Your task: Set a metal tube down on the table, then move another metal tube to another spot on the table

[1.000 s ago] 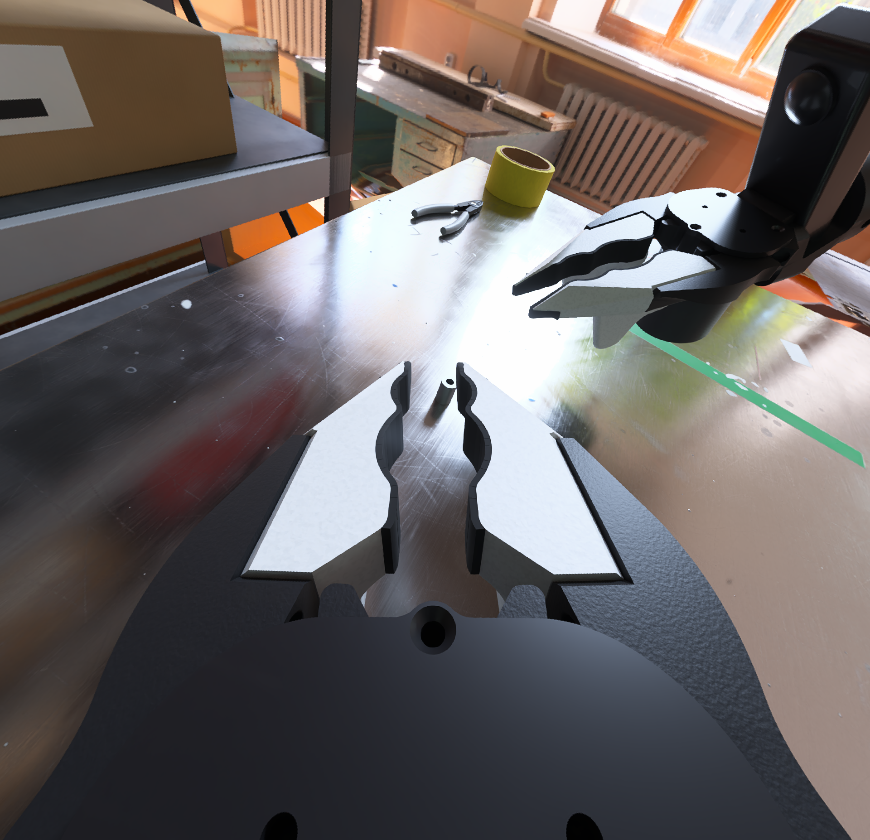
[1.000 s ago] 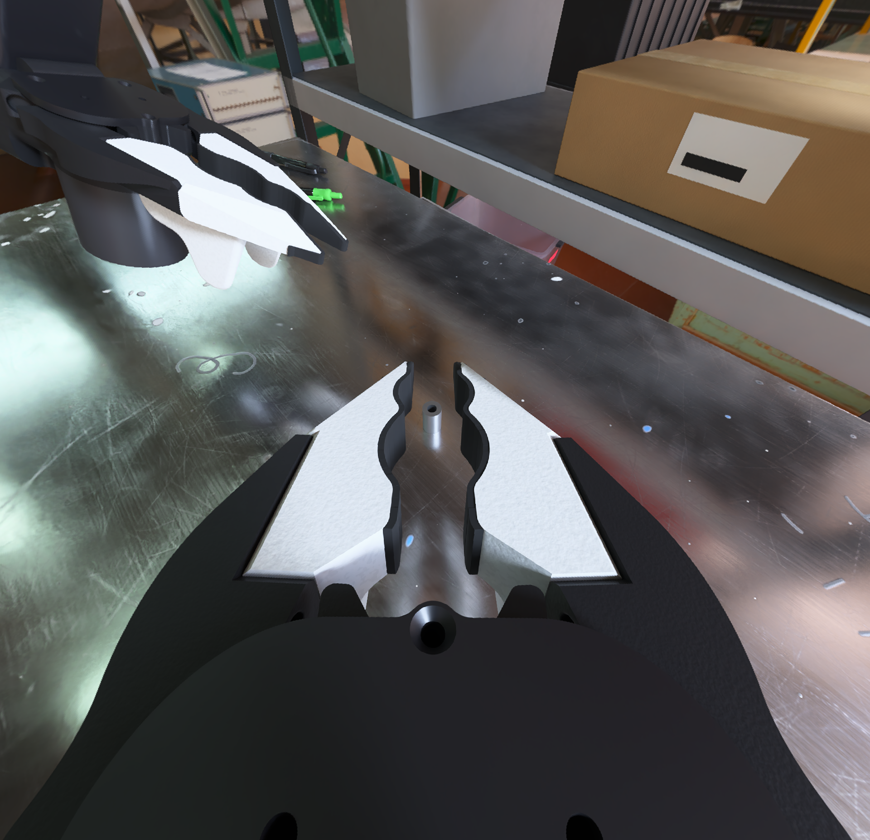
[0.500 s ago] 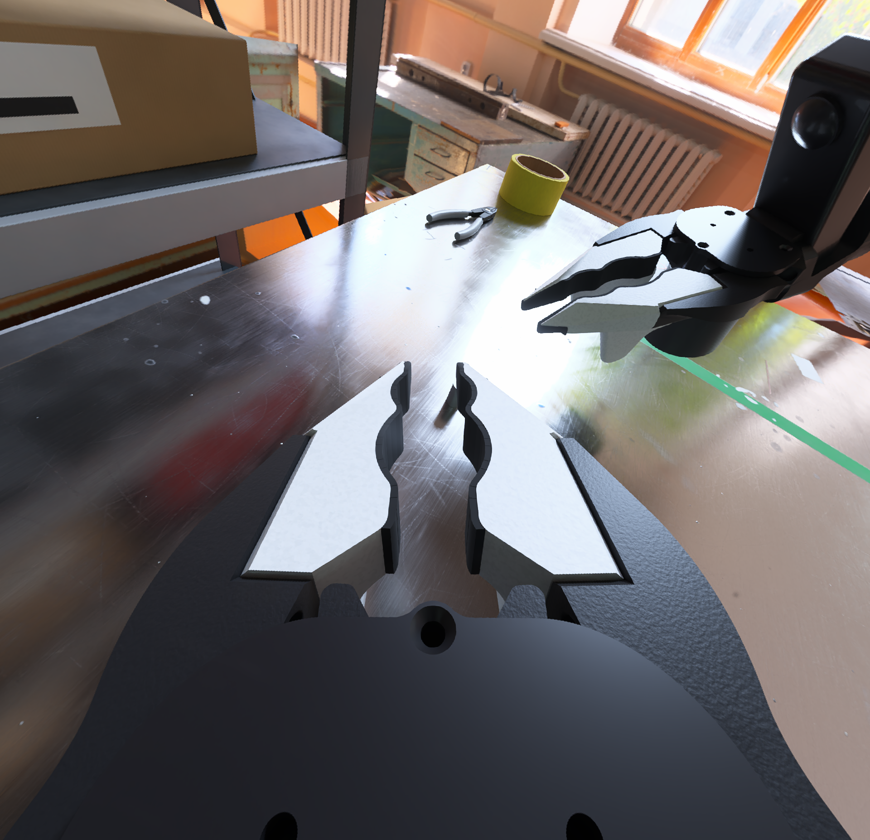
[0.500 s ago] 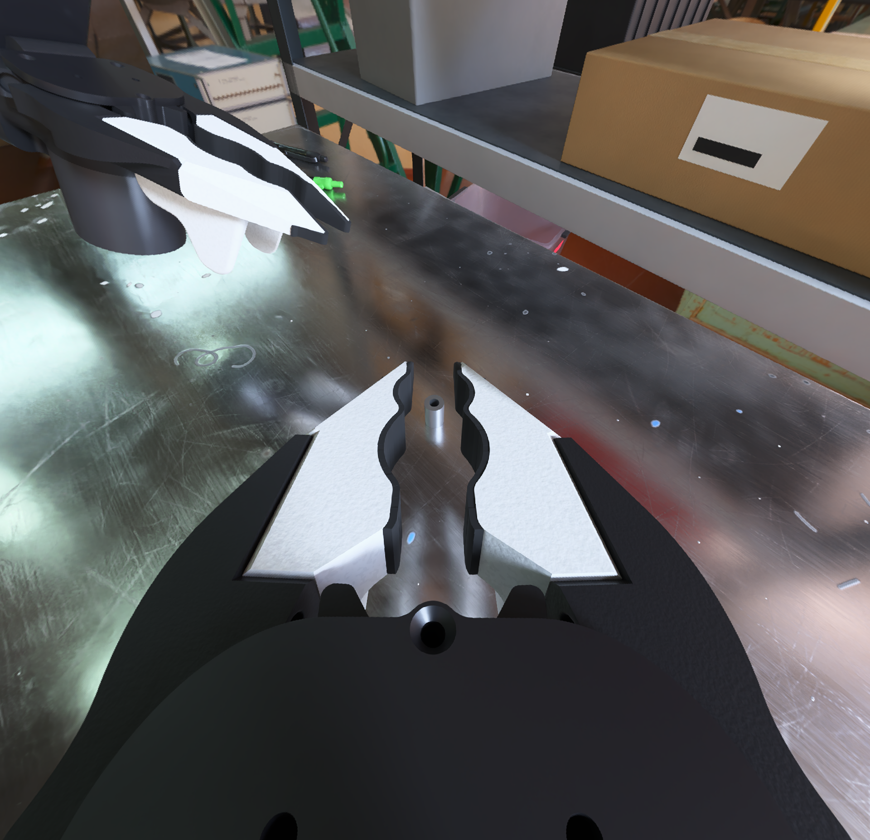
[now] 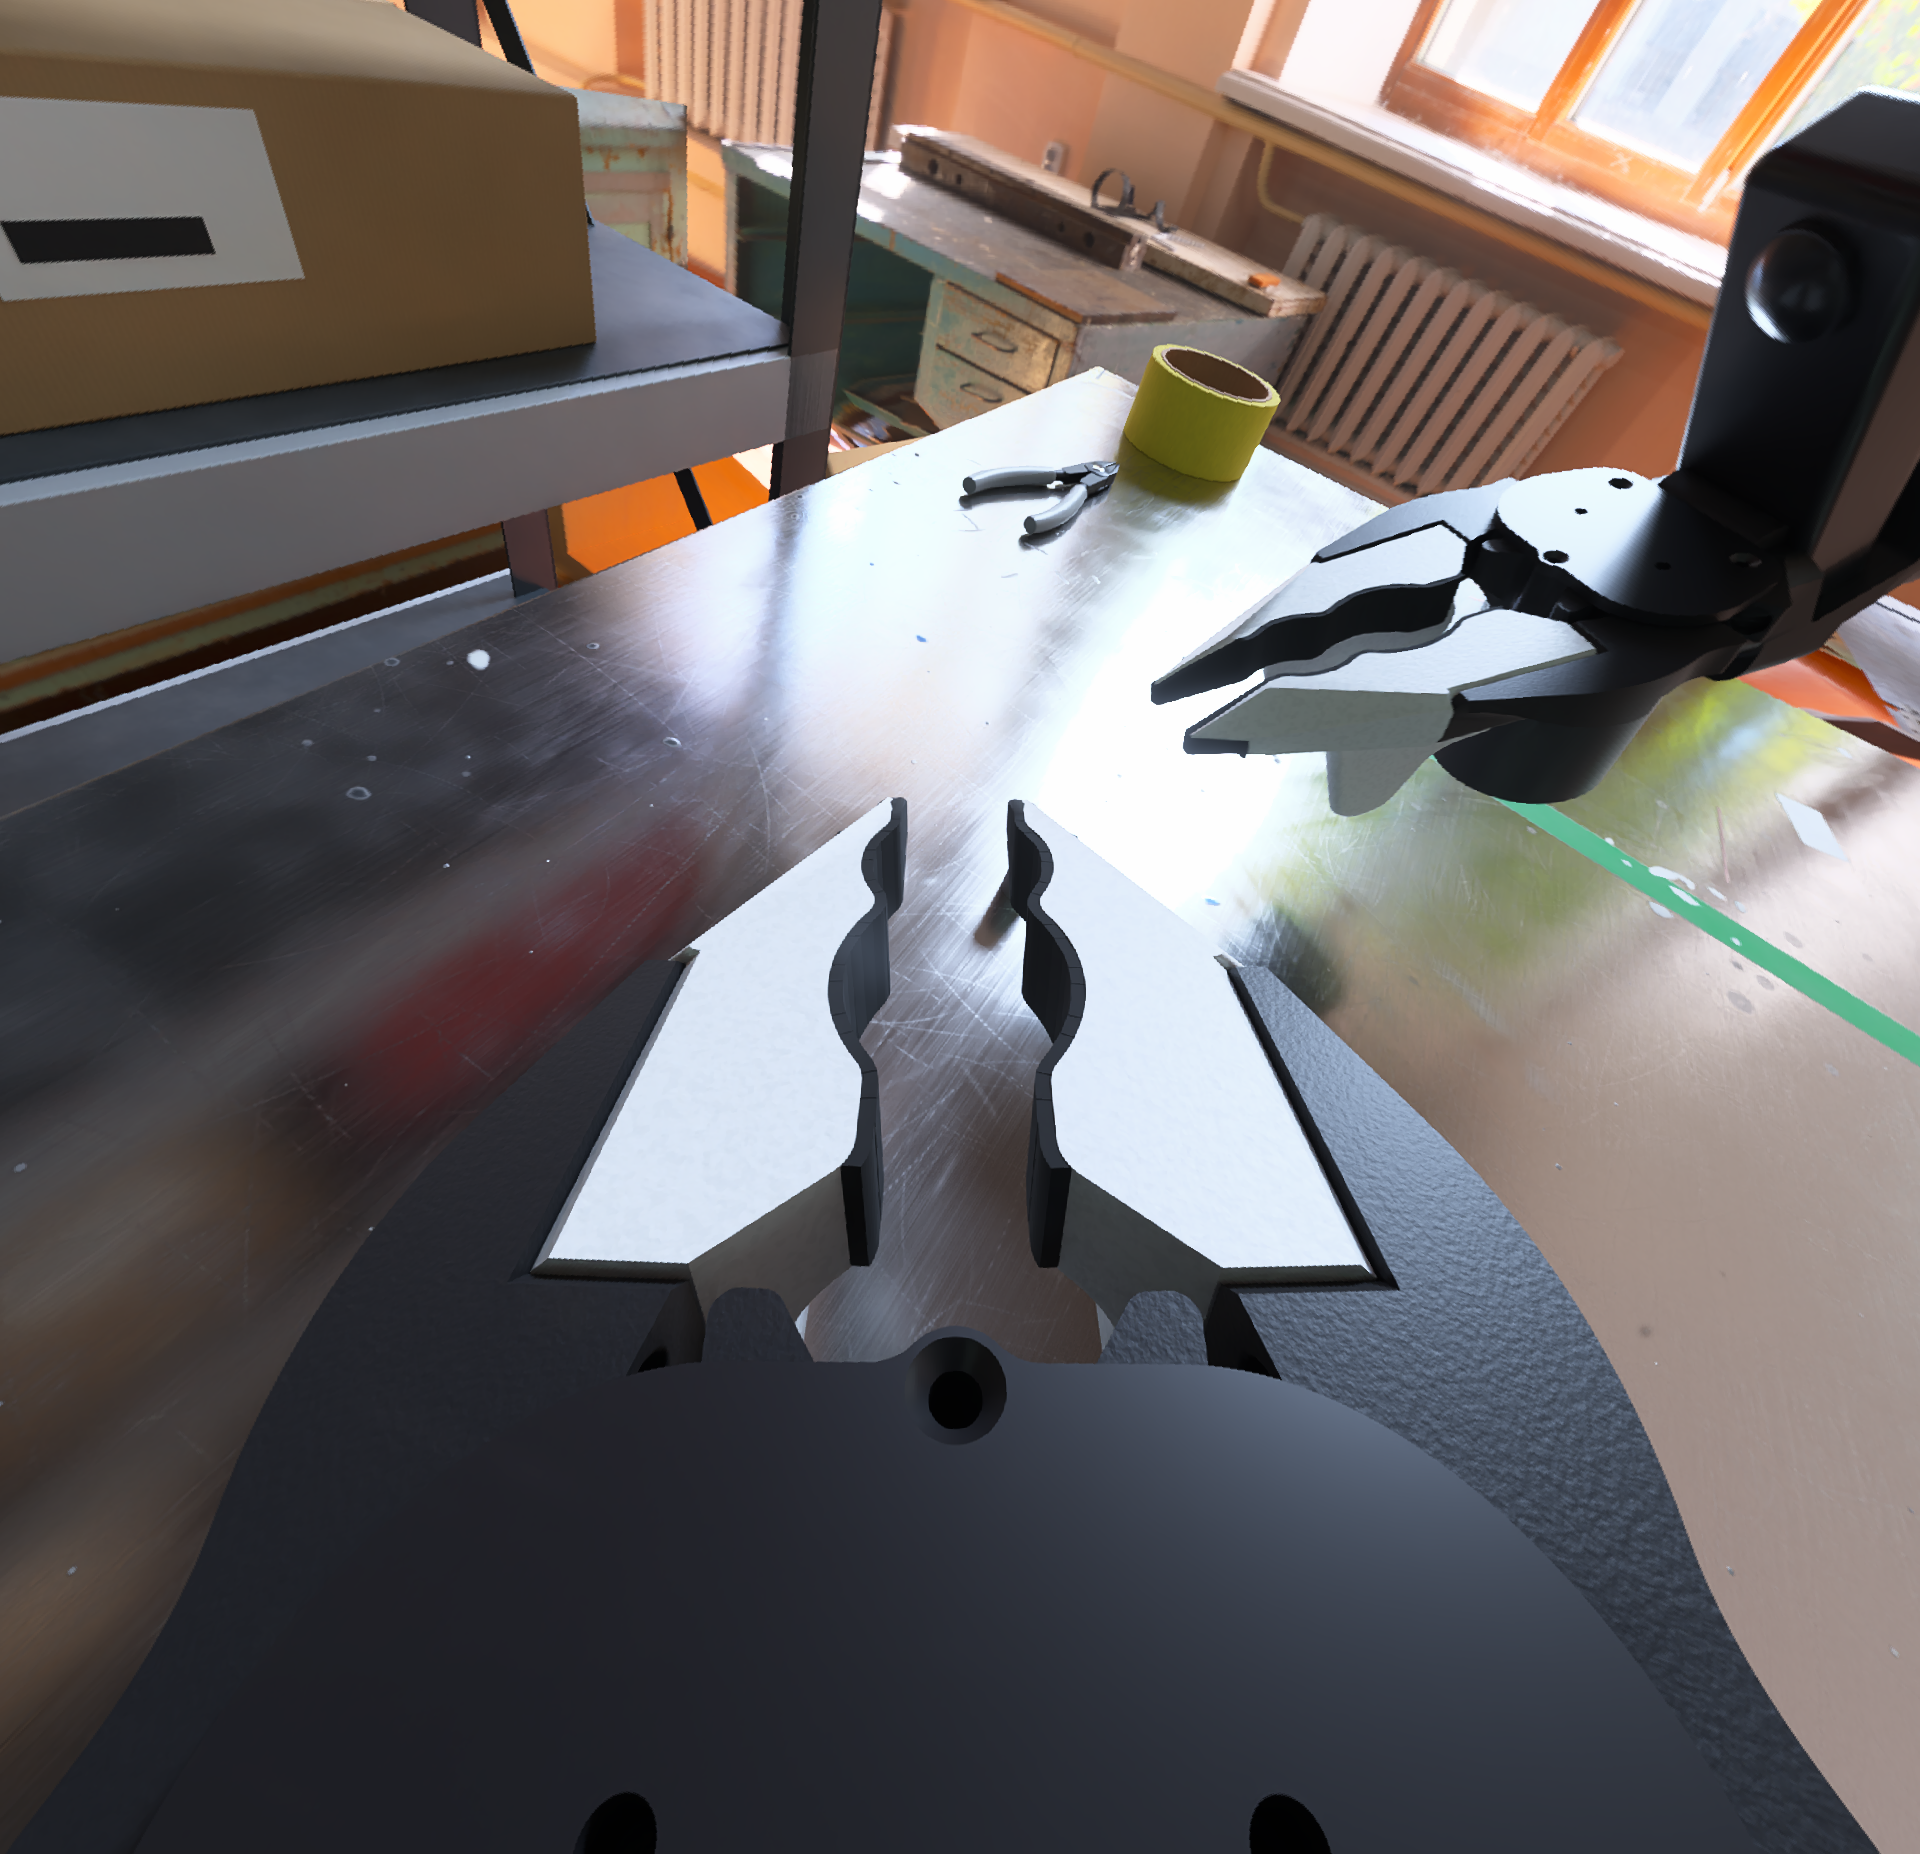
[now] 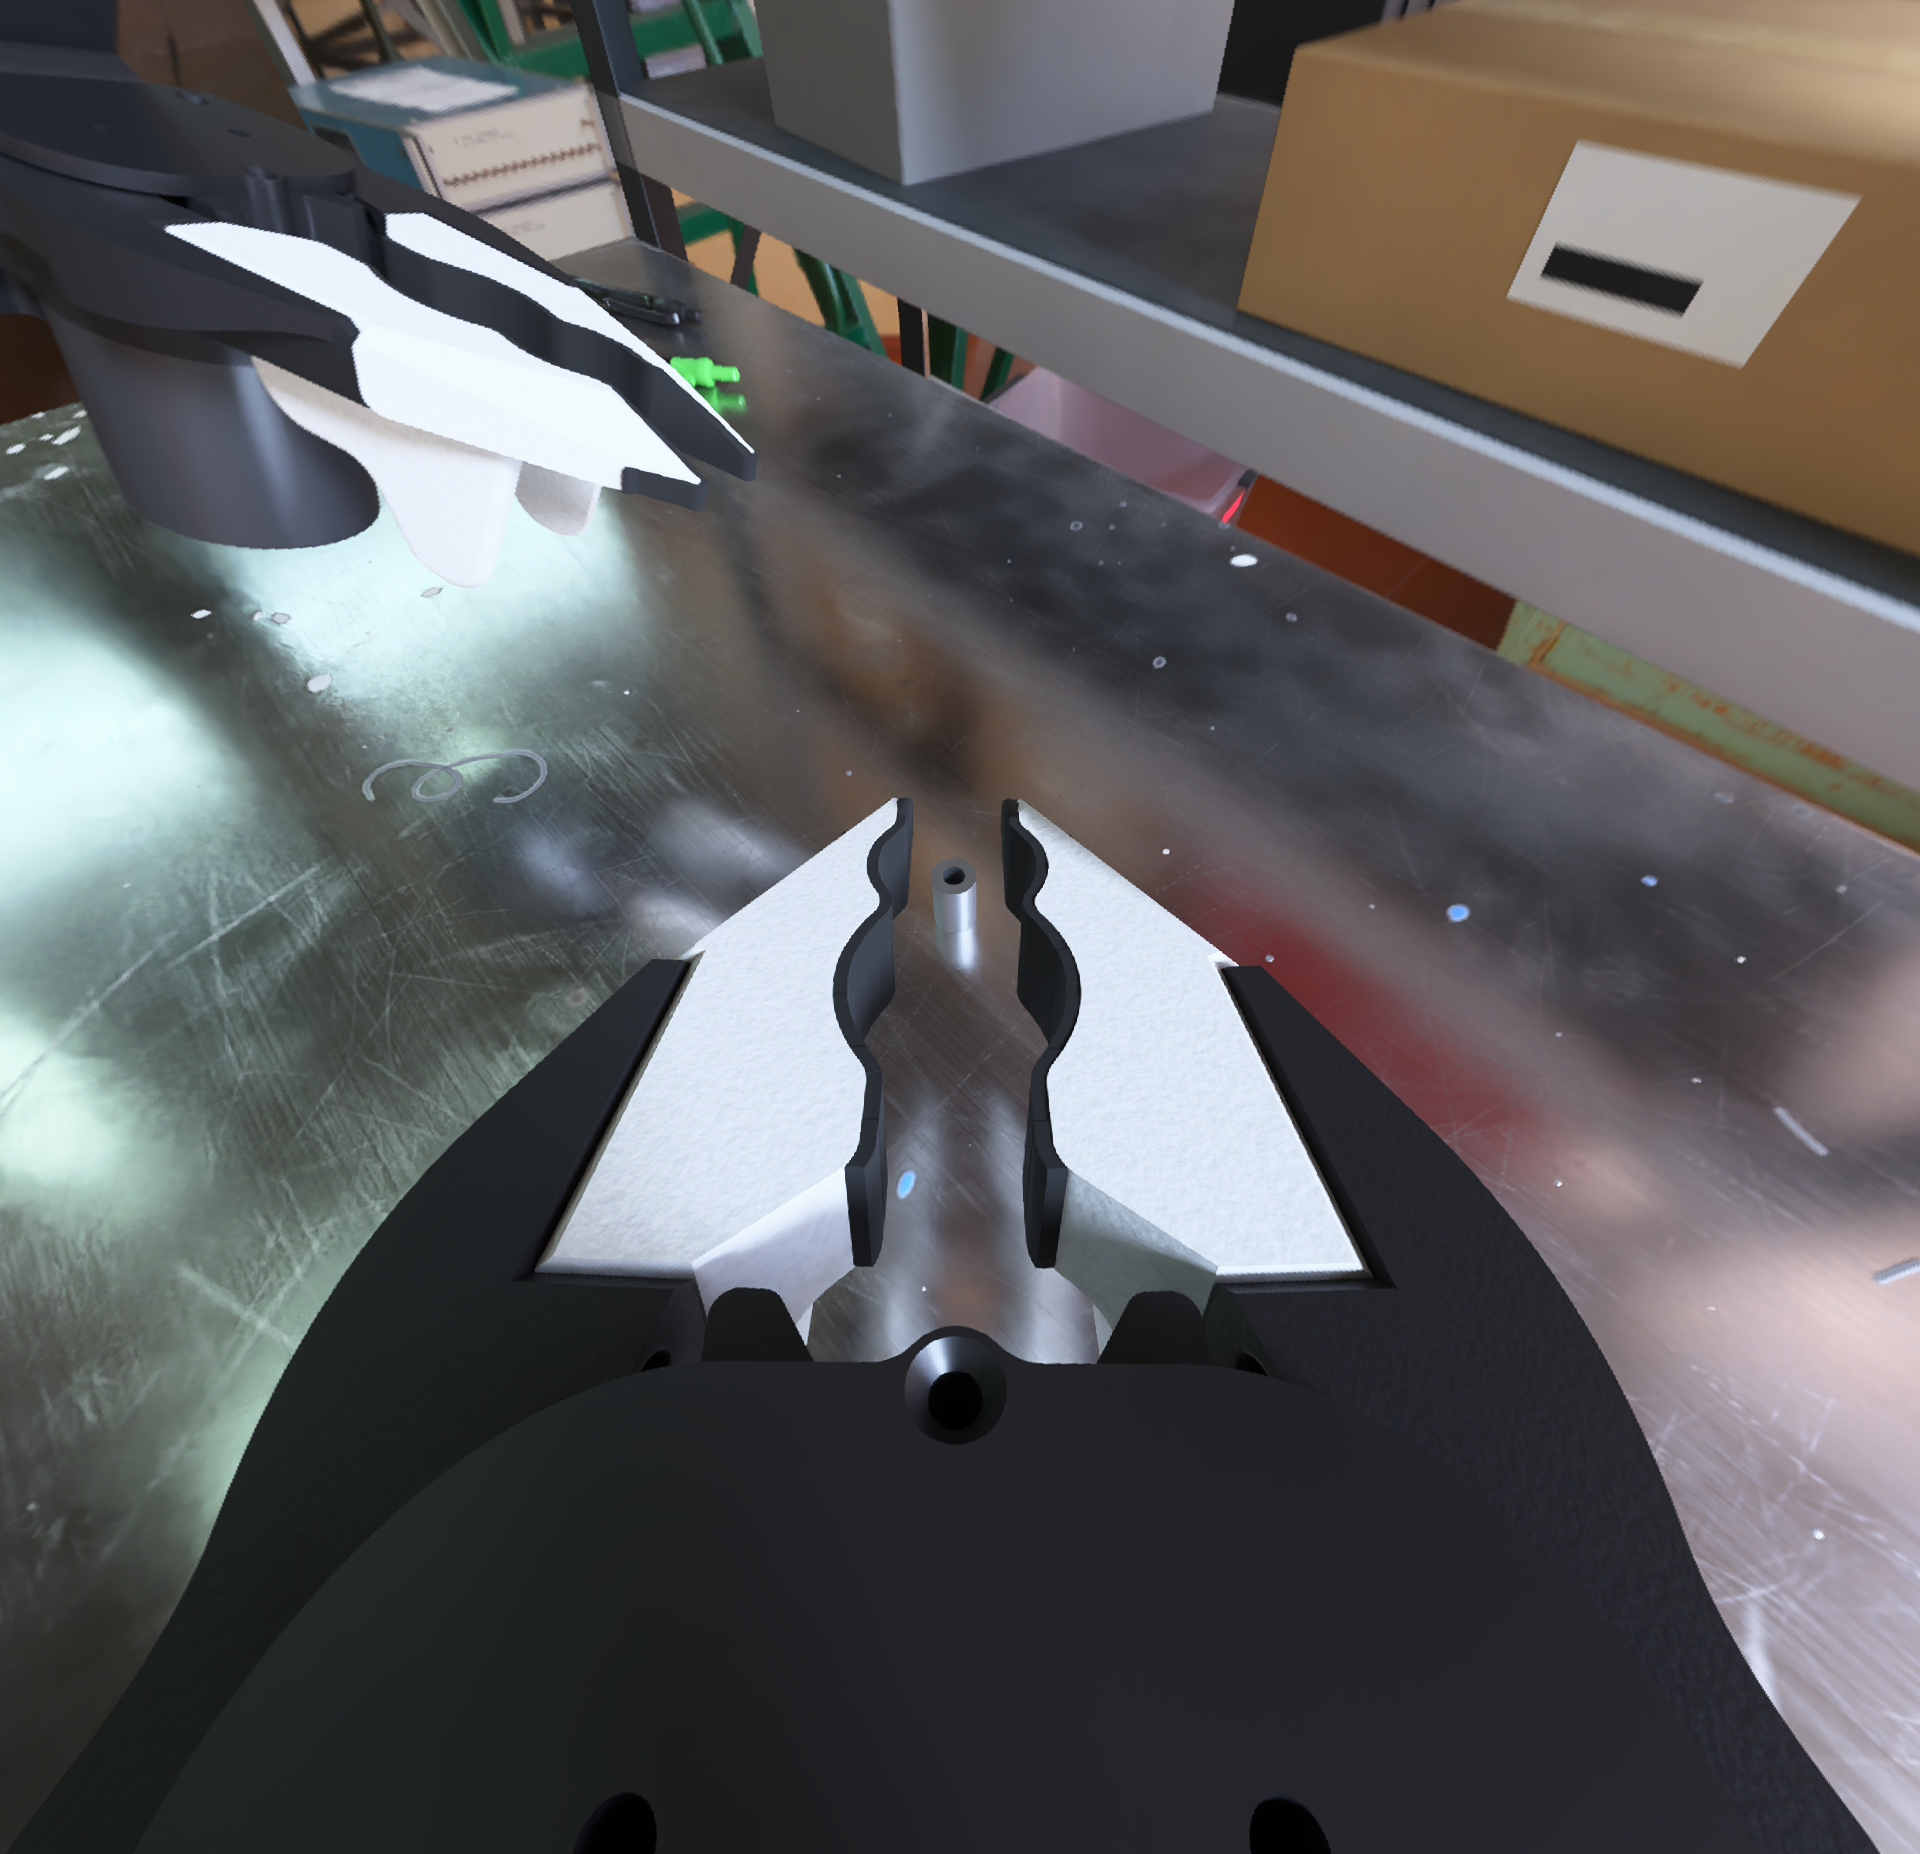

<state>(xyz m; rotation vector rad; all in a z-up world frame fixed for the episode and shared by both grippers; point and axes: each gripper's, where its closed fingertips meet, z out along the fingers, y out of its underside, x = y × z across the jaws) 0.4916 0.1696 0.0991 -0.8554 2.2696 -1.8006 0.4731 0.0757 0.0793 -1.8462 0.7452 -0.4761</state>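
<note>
In the left wrist view my left gripper [image 5: 956, 817] is open over the shiny metal table [image 5: 727, 713]. A small metal tube [image 5: 992, 919] shows as a dark sliver against the inner edge of its right finger, partly hidden. In the right wrist view my right gripper [image 6: 954, 812] is open, and another small metal tube [image 6: 954, 895] stands upright on the table [image 6: 312, 973] between its fingertips, touching neither. The right gripper also shows in the left wrist view [image 5: 1195, 713], open and above the table. The left gripper shows in the right wrist view [image 6: 707, 474], also open.
A yellow tape roll [image 5: 1200, 412] and pliers [image 5: 1039, 490] lie at the table's far end. A shelf [image 6: 1143, 350] with a cardboard box [image 6: 1558, 194] and a grey bin [image 6: 987, 38] overhangs the table's edge. A green line [image 5: 1766, 973] crosses the table. A small green part [image 6: 707, 376] lies far off.
In the left wrist view the tube has slid down beside the right finger and is now partly hidden. The left gripper has drawn nearer in the right wrist view. Both grippers stay open.
</note>
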